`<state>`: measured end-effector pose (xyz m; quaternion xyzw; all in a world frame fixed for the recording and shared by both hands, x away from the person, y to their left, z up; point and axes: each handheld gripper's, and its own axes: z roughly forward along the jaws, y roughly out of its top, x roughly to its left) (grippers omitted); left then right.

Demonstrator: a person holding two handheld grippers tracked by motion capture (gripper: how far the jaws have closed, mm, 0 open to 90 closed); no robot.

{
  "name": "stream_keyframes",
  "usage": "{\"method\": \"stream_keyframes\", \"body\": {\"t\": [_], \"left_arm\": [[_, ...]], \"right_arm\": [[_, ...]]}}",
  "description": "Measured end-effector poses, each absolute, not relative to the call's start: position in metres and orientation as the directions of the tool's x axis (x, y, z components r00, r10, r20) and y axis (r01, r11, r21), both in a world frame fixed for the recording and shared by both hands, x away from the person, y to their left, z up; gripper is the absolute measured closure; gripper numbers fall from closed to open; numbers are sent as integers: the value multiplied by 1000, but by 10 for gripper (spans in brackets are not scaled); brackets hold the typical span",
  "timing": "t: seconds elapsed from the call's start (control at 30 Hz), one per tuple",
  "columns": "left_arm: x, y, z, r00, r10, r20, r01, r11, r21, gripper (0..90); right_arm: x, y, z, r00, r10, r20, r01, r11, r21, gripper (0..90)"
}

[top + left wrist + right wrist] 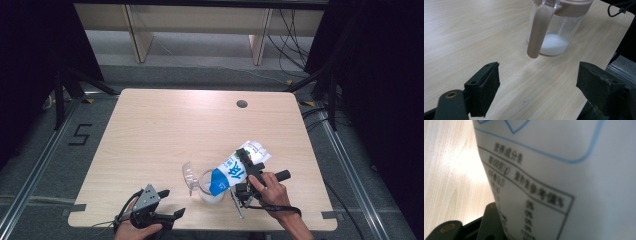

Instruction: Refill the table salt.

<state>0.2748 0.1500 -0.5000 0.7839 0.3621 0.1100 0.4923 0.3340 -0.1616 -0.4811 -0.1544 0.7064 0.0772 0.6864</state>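
Both fingers [491, 225] around tilted carton [235, 170]

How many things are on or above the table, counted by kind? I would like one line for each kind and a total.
Milk carton, tilted over the jug, held by the right gripper: 1
Clear jug with a pink handle and white liquid in the bottom: 1
Grippers, counting also the left gripper, open near the table edge: 2
Total: 4

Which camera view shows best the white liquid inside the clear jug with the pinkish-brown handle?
The left gripper view: the white liquid pools plainly in the clear jug. The high view shows the jug small, partly behind the tilted carton.
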Motion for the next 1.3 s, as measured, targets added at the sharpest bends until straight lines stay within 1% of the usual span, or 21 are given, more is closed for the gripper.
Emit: {"method": "stream_keyframes", "body": {"t": [0.1,0.17,0.3,0.33,0.37,0.4,0.47,0.5,0.57,0.6,0.63,0.83,0.87,0.9,0.93,1.0,1.13,1.2,1.23,1.27,1.3], "left_arm": [[274,150,-500,710,681,-181,459,-252,852,179],[276,151,-500,724,670,-164,441,-268,857,180],[275,150,-500,721,673,-167,445,-265,855,179],[276,151,-500,723,670,-168,443,-264,856,180],[275,150,-499,720,674,-166,446,-265,855,179],[275,151,-499,720,674,-166,446,-266,855,180],[275,150,-499,721,673,-167,445,-265,855,179],[275,150,-499,720,673,-167,446,-265,855,180],[275,150,-499,721,673,-167,445,-264,856,179],[275,150,-499,721,673,-167,445,-265,855,179],[275,150,-499,721,673,-166,445,-265,855,179],[275,150,-499,721,673,-166,445,-266,855,180],[275,150,-499,721,673,-166,445,-266,855,179],[275,150,-499,721,673,-167,446,-265,855,180],[275,150,-500,721,673,-167,445,-265,855,180],[276,150,-500,723,670,-169,444,-263,857,179],[274,149,-500,710,680,-184,460,-249,852,179],[274,149,-500,709,680,-185,460,-249,852,179],[275,150,-500,712,676,-187,460,-249,852,179],[275,150,-500,711,678,-186,461,-249,852,180],[274,150,-500,709,681,-181,460,-252,851,180]], "right_arm": [[334,-162,-481,-10,-113,-994,-323,941,-103,543],[334,-162,-481,-9,-114,-993,-323,941,-105,544],[334,-162,-481,-6,-115,-993,-322,941,-107,547],[334,-162,-480,-2,-126,-992,-324,939,-119,547],[335,-160,-477,17,-167,-986,-337,927,-163,548],[335,-162,-479,0,-143,-990,-329,934,-135,549],[334,-161,-480,-7,-131,-991,-320,939,-122,550],[334,-161,-479,-3,-143,-990,-322,937,-134,551],[334,-161,-480,-8,-135,-991,-317,940,-126,552],[335,-161,-479,2,-147,-989,-331,933,-139,552],[334,-161,-480,-3,-133,-991,-325,937,-125,553],[334,-161,-477,18,-162,-987,-337,928,-158,557],[334,-161,-479,2,-151,-989,-332,932,-143,559],[333,-162,-482,-22,-114,-993,-312,945,-101,559],[333,-162,-482,-23,-111,-994,-309,946,-98,560],[334,-161,-480,-5,-138,-990,-329,936,-129,561],[333,-162,-482,-23,-112,-993,-311,945,-99,563],[333,-162,-482,-19,-113,-993,-315,944,-102,565],[332,-161,-480,-13,-140,-990,-303,944,-130,565],[333,-161,-479,-5,-152,-988,-312,939,-142,566],[333,-161,-479,-9,-144,-990,-318,939,-134,566]]}}
